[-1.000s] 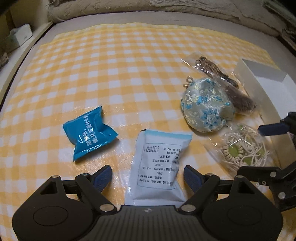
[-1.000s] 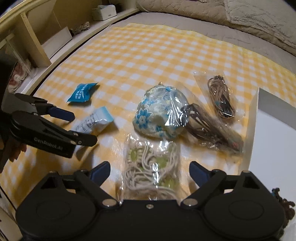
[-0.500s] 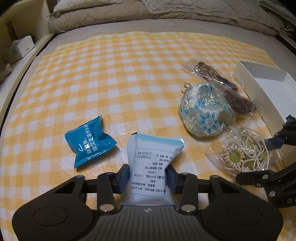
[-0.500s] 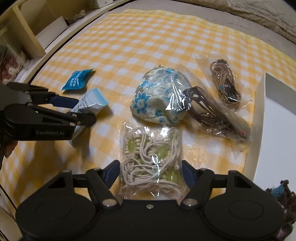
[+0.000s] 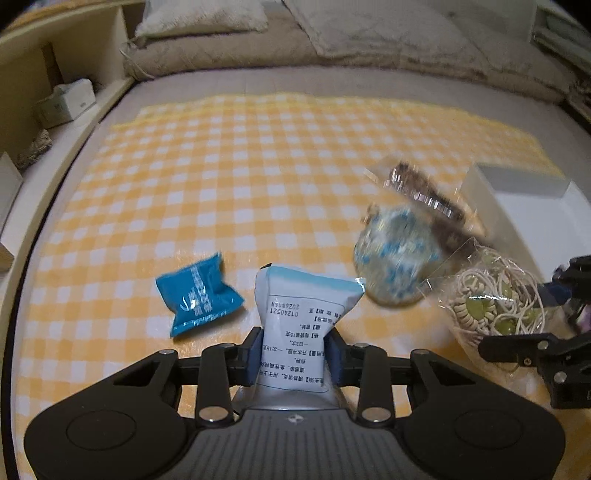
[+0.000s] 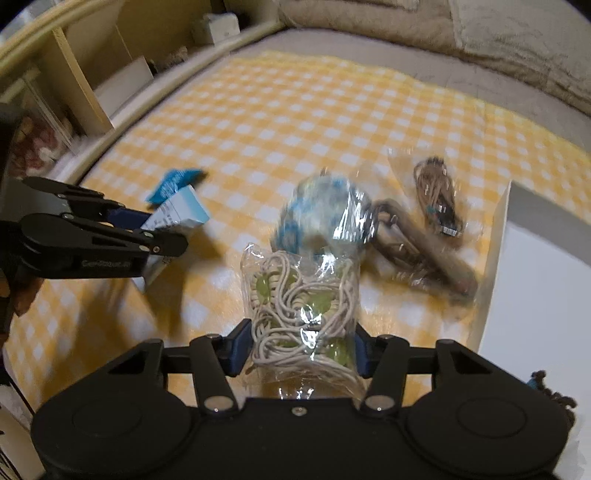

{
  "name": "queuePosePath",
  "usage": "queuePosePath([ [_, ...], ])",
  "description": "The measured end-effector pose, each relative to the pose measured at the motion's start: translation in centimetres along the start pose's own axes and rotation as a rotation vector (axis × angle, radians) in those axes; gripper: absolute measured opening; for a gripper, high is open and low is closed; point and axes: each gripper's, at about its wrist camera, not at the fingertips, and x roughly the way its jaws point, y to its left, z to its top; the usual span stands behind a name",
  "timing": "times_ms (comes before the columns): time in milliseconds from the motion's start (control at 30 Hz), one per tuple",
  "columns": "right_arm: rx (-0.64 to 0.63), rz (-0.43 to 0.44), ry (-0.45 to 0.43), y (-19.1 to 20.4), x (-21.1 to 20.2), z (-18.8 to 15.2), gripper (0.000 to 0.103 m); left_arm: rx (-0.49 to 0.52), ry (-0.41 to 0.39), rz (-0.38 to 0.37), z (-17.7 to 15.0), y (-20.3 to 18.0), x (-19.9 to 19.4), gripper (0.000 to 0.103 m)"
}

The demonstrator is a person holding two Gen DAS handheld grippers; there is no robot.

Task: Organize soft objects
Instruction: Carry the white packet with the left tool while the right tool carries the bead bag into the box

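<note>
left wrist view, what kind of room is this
Most likely a bedroom: the yellow checked cloth is spread over a bed's mattress, with pillows and a quilt at the far end and open shelving alongside.

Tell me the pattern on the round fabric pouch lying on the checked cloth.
Pale round fabric pouch: blue flowers, blurred; clearest in the right wrist view.

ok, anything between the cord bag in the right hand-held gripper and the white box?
Nothing visible. The right hand-held gripper holds the cord bag; the white box sits beside it, its wall the only thing to clear.
</note>
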Motion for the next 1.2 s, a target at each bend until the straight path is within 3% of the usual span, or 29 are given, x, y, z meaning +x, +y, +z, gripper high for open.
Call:
queuePosePath([
  [200, 0.005, 0.017, -0.123, -0.7, -3.9, 0.2, 0.055, -0.065, -0.093, 0.007, 1.1, -1.4, -2.9, 0.037],
  [433, 0.069, -0.033, -0.261, -3.6, -8.3, 0.1, 0.055, -0.121, -0.193, -0.022, 2.8, -3.5, -5.1, 0.037],
  [833, 0.223, -0.144, -0.363, -10.3, -13.4, -2.2, 0.055, -0.147, -0.258, -0.215, 5.1, -11.3, -6.2, 0.037],
  [1200, 0.308, -0.232, -0.377, -15.8, -16.8, -6.3, 0.055, -0.115, -0.212, -0.406, 6.2, -21.2, -4.7, 0.038],
])
